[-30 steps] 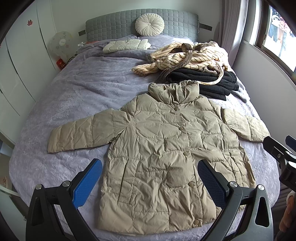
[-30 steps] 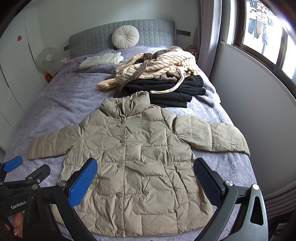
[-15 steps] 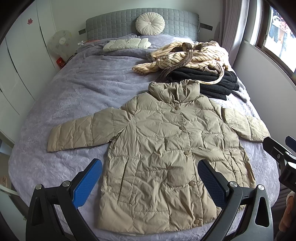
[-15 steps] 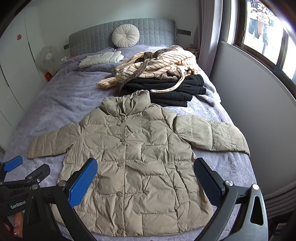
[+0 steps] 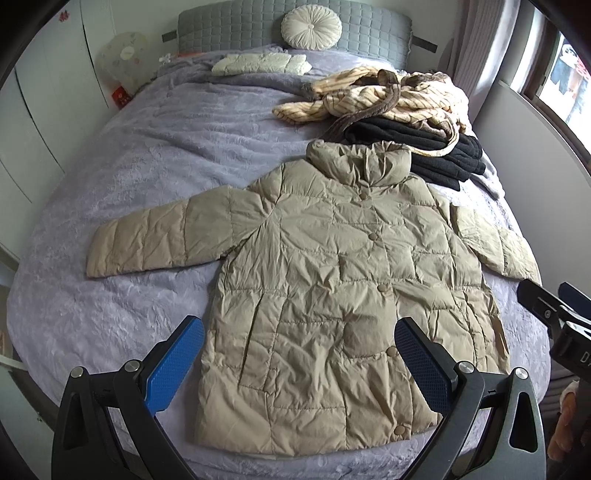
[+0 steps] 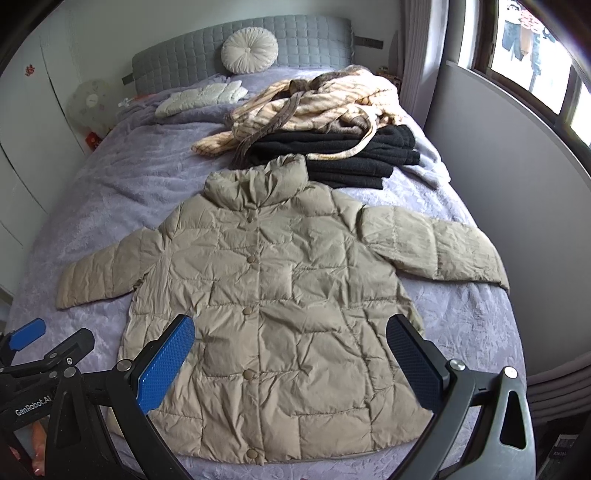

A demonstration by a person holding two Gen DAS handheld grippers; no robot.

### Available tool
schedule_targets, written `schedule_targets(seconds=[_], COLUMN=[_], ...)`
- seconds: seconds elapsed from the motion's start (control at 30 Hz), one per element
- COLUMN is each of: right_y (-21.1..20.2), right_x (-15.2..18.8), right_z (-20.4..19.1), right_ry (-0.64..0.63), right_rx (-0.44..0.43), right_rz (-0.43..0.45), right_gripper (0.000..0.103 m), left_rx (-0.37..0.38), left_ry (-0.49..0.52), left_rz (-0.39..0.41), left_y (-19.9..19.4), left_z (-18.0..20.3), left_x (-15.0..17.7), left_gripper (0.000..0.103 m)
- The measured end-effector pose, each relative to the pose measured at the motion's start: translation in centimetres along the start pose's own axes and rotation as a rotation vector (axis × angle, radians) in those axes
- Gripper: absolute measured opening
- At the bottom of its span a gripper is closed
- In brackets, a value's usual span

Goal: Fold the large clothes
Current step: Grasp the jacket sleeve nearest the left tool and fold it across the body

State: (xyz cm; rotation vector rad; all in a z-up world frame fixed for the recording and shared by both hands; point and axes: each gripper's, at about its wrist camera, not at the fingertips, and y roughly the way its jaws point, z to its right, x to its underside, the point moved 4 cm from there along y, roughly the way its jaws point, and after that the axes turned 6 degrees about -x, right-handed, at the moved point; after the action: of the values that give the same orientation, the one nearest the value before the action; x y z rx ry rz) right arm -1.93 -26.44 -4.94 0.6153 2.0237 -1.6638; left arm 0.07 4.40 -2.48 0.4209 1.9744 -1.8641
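Nearest the lens, the left gripper (image 5: 299, 360) and the right gripper (image 6: 290, 356) both hang with jaws spread wide and nothing between them, their lower frames cut off by the picture edge, and each blue-padded pair masks part of the hem of the beige puffer jacket (image 5: 332, 280). The jacket lies flat and buttoned on the lavender bed (image 5: 129, 184), sleeves out to both sides, its right cuff reaching the mattress edge. Behind its collar a striped cream garment (image 5: 384, 99) partly buries folded black clothes (image 5: 428, 147), and a round cushion (image 5: 311, 23) leans on the headboard.
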Motion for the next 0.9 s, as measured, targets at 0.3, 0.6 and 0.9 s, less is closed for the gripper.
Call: schedule_targets(seconds=[0.3, 0.6, 0.9], right_y=[5.8, 14.5, 20.9], right_x=[0.1, 0.9, 2.9], right_z=[-6.0, -14.1, -18.3], right_ry=[-0.013, -0.084, -0.121], right_rx=[-0.107, -0.170, -0.209], right_rz=[-0.152, -0.286, -0.402], right_gripper=[0.103, 0.103, 0.103], left_rx=[-0.006, -0.029, 0.234], left_ry=[-0.165, -0.314, -0.662], left_rz=[-0.061, -0.140, -0.148], left_y=[5.6, 16.5, 28.6], left_z=[-9.4, -20.0, -28.4], left_x=[-0.8, -0.5, -1.4], left_gripper=[0.103, 0.103, 0.103])
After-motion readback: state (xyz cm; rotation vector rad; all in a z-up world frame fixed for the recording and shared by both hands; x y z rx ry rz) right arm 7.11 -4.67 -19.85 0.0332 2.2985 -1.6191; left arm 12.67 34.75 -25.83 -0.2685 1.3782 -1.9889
